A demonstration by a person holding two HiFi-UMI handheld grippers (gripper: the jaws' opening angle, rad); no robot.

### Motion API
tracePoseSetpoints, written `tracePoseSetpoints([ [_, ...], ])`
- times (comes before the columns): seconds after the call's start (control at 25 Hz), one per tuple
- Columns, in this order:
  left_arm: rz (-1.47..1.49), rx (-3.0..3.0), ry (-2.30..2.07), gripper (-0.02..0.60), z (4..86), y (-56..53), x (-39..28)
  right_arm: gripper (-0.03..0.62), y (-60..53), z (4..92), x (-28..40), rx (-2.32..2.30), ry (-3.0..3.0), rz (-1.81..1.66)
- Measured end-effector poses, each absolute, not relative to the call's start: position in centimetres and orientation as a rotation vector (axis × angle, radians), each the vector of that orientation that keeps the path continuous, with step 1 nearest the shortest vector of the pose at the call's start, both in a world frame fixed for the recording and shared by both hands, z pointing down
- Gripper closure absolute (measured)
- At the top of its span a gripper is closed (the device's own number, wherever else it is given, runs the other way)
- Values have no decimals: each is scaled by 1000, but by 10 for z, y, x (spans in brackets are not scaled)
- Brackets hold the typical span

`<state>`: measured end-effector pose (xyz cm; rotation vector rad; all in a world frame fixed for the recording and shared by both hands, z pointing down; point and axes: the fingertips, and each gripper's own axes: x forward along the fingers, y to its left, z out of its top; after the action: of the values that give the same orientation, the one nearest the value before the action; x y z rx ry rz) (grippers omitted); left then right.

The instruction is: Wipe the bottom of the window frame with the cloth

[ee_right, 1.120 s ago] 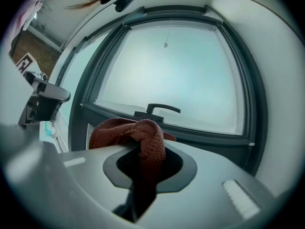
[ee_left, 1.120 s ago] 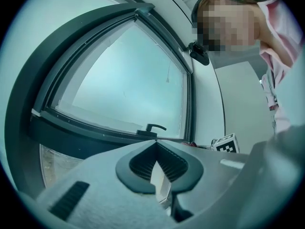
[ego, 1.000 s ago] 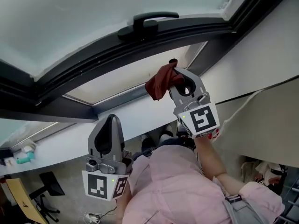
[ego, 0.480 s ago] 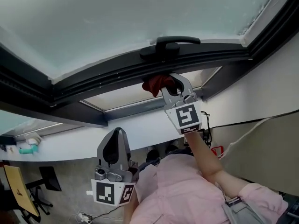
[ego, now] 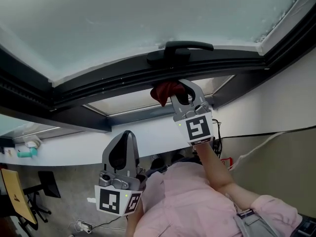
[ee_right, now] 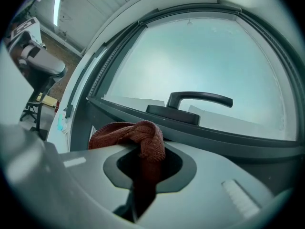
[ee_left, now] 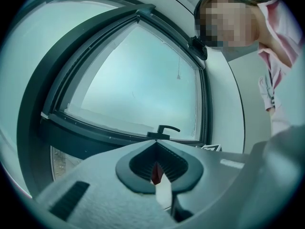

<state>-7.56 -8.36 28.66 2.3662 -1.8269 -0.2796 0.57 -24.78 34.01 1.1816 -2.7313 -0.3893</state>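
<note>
The right gripper point(ego: 176, 91) is observed raised to the window frame point(ego: 118, 80), with its jaws clamped on a red-brown cloth point(ego: 163, 91). In the right gripper view, the cloth point(ee_right: 139, 136) is seen pinched between the two jaws of the right gripper point(ee_right: 143, 162). One bunch is folded over the jaw tips and a looser portion is spread to the gripper's left. The bunched end is noted directly ahead of the jaw tips, at the dark bottom rail of the frame point(ee_right: 224, 138). Actual contact with the rail cannot be confirmed from either view. A black window handle point(ego: 180, 50) is mounted on that rail just above and ahead of the right gripper, slightly to its right in the right gripper view point(ee_right: 200, 100). Frosted glass point(ego: 148, 14) is recorded beyond the rail. The left gripper point(ego: 124, 138) is held well below and to the left of the right gripper, apart from the frame. Its jaws are brought together at the tips, with nothing gripped between them point(ee_left: 155, 143). A pink sleeve point(ego: 197, 201) is seen behind both grippers.
</note>
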Motion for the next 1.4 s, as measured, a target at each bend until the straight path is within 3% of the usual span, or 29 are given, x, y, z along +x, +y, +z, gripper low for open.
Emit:
tracePoseSetpoints([
  [1.4, -252, 2426, -1705, 586, 291, -88, -11, 540, -267, 341, 55, 1157, -2703, -401],
])
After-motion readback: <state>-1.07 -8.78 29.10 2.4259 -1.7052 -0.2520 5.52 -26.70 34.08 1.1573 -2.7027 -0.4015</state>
